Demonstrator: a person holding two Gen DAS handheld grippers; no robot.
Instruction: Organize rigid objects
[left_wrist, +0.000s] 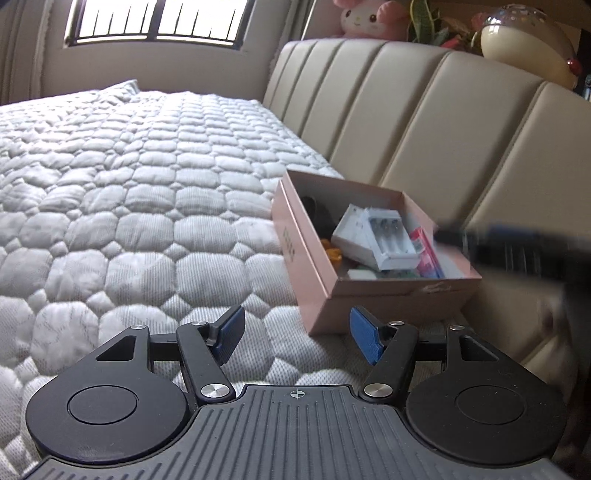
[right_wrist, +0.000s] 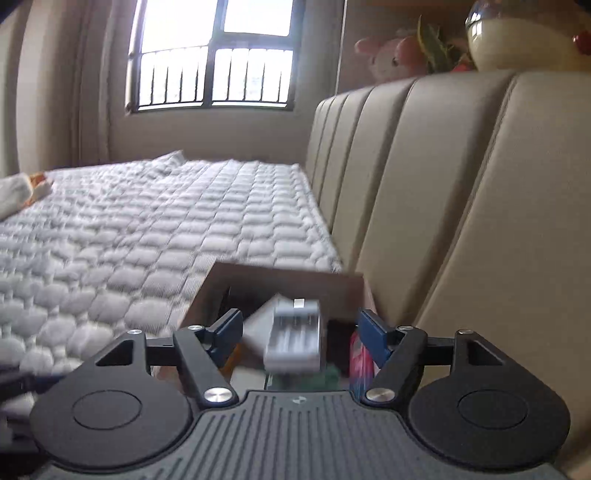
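A pink cardboard box (left_wrist: 314, 273) sits on the quilted mattress against the headboard. In it lie a white battery charger (left_wrist: 389, 240), a white box, a pink packet (left_wrist: 424, 251), an orange piece (left_wrist: 334, 254) and a dark object. My left gripper (left_wrist: 297, 338) is open and empty, just in front of the box's near left corner. My right gripper (right_wrist: 299, 339) is open and empty, hovering over the box (right_wrist: 280, 280), with the charger (right_wrist: 295, 339) lying below between its fingers. The right gripper also shows blurred in the left wrist view (left_wrist: 517, 251).
The grey quilted mattress (left_wrist: 129, 206) stretches left and far. A beige padded headboard (left_wrist: 424, 122) runs along the right. A plush toy (left_wrist: 365, 18), a plant and a round lamp (left_wrist: 524, 37) stand on the ledge above. A pale cloth object (right_wrist: 22, 192) lies at the mattress's far left.
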